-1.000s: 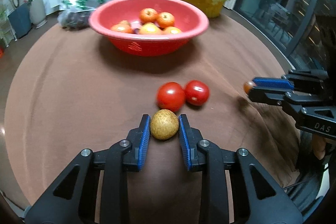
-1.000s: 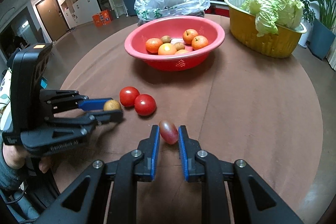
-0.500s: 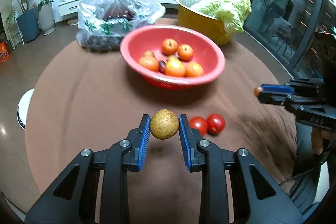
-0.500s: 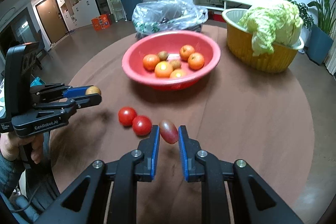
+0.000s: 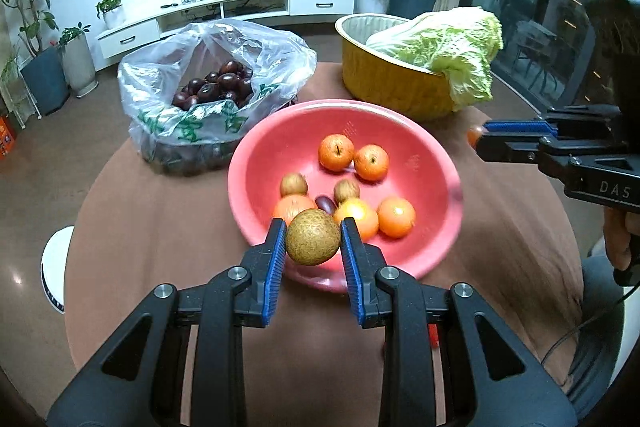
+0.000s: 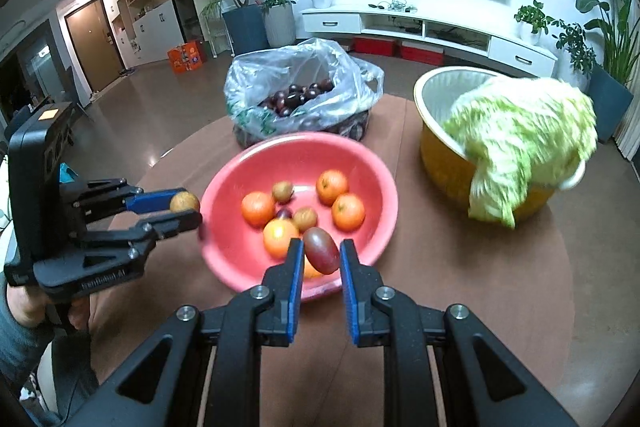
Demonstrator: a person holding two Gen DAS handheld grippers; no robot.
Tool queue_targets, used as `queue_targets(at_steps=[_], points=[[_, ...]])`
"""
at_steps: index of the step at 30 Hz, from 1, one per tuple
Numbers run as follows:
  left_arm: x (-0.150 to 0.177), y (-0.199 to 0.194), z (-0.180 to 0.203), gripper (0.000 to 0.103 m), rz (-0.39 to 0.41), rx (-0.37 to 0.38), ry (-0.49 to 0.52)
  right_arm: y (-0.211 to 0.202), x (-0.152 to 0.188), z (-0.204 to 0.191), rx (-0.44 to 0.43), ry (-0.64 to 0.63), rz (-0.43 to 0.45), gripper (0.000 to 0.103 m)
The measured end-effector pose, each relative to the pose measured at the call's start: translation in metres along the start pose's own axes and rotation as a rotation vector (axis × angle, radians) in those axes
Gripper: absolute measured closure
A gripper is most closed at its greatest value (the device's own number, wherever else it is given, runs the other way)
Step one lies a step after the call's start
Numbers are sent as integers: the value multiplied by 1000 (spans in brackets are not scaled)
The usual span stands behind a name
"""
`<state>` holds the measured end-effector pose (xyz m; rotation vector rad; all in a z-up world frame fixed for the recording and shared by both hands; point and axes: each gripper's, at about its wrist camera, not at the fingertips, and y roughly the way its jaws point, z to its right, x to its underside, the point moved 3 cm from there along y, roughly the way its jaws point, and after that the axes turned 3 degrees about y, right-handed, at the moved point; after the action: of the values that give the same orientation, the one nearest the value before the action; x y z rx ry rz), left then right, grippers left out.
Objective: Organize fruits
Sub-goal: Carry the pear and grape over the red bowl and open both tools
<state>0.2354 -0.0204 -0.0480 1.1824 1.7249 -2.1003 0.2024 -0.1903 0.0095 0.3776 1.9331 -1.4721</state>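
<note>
While both tools hang above the near rim of the red basin (image 5: 256, 163), its contents can be counted: five orange fruits (image 5: 336, 152), two small brown ones (image 5: 293, 184) and one dark plum-like fruit (image 5: 325, 203) lying among them. One left tool (image 5: 312, 243) is closed down to the width of a round, speckled brown fruit (image 5: 313, 242), its blue pads pressing each side, and the fruit hangs over the basin's near edge. One right tool (image 6: 320, 255) is drawn in narrower, gripping a dark red oval fruit (image 6: 321, 250) tilted between its pads, likewise over the near rim. Seen from the left wrist, the right tool (image 5: 480, 139) reaches in from the right with only a reddish tip of its fruit showing; seen from the right wrist, the left tool (image 6: 185, 205) comes in from the left, just beside the basin's rim. Behind the basin on the brown bench (image 5: 160, 227) stand one clear plastic bag (image 5: 208, 75) of many dark fruits, too heaped to count, and one yellow basin (image 5: 380, 83) holding one cabbage (image 5: 452, 47), which droops over its wall
</note>
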Motion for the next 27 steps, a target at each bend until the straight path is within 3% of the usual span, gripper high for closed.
queue_targets(at_steps=[7, 27], points=[[-12, 28, -1, 77, -21, 26, 6, 32, -16, 5, -1, 3, -39, 83], [-11, 70, -14, 77, -57, 5, -30, 90, -1, 9, 46, -25, -152, 82]])
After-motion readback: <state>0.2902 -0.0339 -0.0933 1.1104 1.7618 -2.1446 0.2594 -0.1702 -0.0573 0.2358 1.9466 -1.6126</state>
